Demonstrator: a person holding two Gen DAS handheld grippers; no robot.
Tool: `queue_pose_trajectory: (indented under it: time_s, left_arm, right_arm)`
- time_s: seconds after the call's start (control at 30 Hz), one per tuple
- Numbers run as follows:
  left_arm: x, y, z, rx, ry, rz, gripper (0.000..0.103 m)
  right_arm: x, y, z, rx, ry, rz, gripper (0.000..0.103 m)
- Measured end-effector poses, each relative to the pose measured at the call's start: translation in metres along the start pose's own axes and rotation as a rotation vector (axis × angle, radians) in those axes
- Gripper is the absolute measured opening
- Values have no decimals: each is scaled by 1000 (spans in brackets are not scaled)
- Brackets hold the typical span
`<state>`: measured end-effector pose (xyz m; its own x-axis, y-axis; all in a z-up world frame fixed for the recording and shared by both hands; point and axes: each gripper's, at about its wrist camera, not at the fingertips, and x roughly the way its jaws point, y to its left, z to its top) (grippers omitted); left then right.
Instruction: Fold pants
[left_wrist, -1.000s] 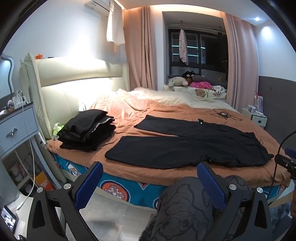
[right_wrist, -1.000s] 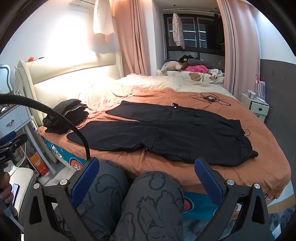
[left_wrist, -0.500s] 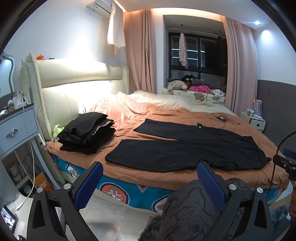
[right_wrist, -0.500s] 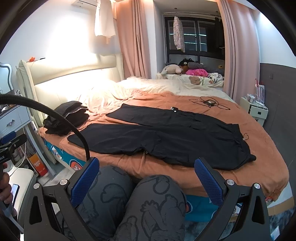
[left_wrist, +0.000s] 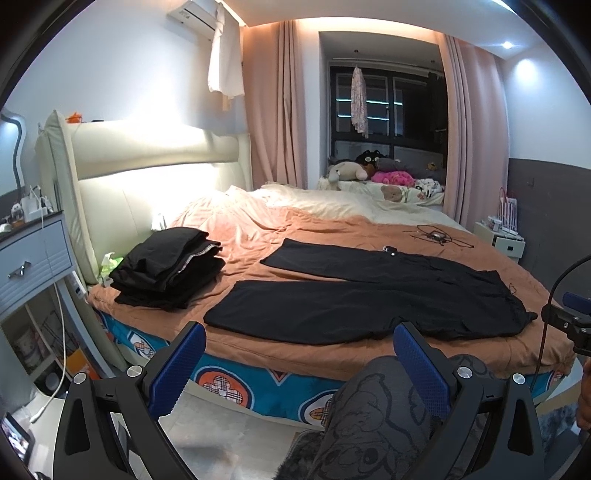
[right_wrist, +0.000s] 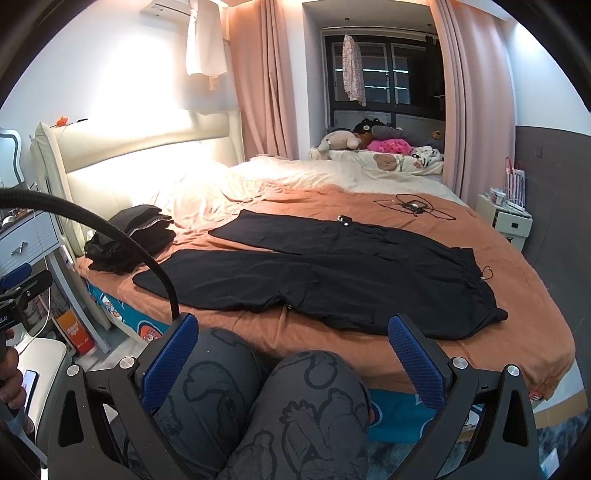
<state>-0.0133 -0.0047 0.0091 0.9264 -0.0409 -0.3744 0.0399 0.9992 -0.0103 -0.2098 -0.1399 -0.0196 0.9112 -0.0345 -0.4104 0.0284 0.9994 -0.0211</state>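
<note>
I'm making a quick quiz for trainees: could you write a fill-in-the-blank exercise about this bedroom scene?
1. The black pants lie spread flat on the ____ bedspread.
2. Both tongs, left and right, are ____ and hold nothing.
3. The stack of folded dark clothes sits near the ____.

Missing words: orange; open; headboard

Black pants (left_wrist: 369, 295) lie flat and unfolded on the bed, legs spread apart.

Both wrist views look forward from low beside the bed (left_wrist: 332, 354), each past its own spread claw, sharing the pants (left_wrist: 369, 295) well ahead.
</note>
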Motion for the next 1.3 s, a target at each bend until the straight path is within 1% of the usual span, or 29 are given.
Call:
queue_pose_trajectory:
  time_s: [0.83,1.03,1.3]
  left_arm:
    - [-7,-3,0,8,-12,9,103]
    - [-8,-4,3,4,-22,9,103]
    - [-2,-7,3,6,-9,12,103]
  right_arm:
    - [-3,-4,-5,14,-12,9,103]
    - [-4,-7,-5,20,-19,-2,103]
    - [0,-12,-6,25,-12,-2,103]
